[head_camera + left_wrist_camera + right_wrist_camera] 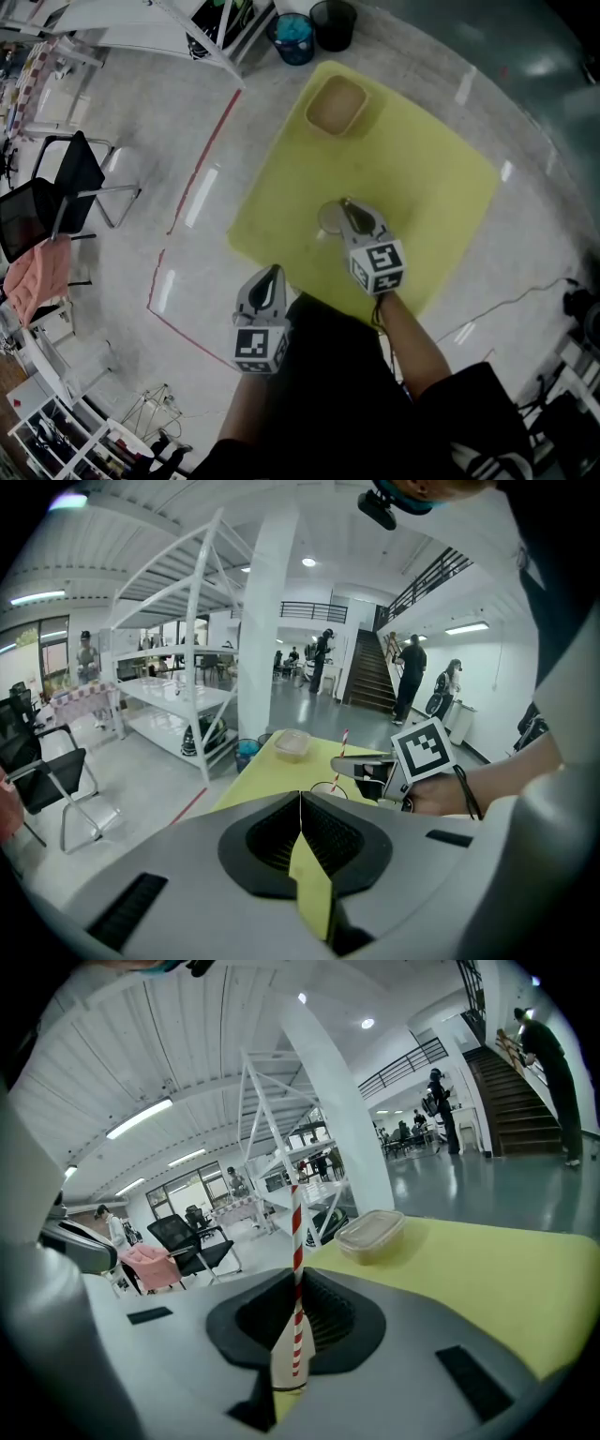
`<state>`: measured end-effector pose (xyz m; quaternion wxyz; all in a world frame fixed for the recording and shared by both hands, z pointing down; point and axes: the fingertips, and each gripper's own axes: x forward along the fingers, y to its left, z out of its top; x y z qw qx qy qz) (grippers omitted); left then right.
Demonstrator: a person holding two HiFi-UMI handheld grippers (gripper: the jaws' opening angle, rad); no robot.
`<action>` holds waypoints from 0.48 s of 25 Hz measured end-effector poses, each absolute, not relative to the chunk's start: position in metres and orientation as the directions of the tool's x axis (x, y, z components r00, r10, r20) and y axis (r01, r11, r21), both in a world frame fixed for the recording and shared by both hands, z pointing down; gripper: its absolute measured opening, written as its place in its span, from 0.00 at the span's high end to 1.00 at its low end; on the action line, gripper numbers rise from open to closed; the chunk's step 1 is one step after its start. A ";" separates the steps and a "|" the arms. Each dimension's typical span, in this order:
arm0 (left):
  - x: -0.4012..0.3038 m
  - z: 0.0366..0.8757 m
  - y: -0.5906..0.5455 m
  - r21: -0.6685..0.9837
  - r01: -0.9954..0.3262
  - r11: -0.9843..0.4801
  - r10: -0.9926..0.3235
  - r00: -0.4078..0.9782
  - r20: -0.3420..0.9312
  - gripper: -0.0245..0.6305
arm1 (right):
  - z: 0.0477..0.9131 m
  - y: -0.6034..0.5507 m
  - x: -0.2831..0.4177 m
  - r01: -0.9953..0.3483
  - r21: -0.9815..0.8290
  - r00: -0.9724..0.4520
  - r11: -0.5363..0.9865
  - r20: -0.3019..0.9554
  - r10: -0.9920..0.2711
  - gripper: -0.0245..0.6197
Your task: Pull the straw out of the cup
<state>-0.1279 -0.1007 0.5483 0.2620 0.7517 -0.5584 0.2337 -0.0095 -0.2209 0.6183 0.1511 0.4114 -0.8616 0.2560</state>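
- Across the middle of the head view, a round glass desk (525, 122) carries a yellow mat (422, 178) that covers most of it.
- Black chair (66, 183) stands on the floor, well apart to the left, with a pink cloth draped just below it.
- Blue bin (294, 37) and black bin (334, 23) sit side by side on the floor past the mat's far corner.
- Right gripper (349, 208) reaches over the mat, its tip right at the cup; jaws narrow, clamped on the straw.
- Left gripper (271, 275) hangs by the mat's near edge, apart from the cup; jaws closed together, nothing between them.
- Clear lidded container (336, 105) rests on the mat's far corner.
- Cup (328, 217) stands upright mid-mat, just left of the right gripper's jaws.
- Red-and-white striped straw (297, 1269) stands upright between the right jaws, lower end down at the cup's mouth; can't tell if it is clear of the rim.
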 end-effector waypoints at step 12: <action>-0.120 0.534 -0.105 0.138 -0.945 -0.298 -0.726 0.318 0.609 0.89 | 0.575 -0.211 -0.011 -0.800 -0.229 -0.595 0.554 0.412 -0.690 0.90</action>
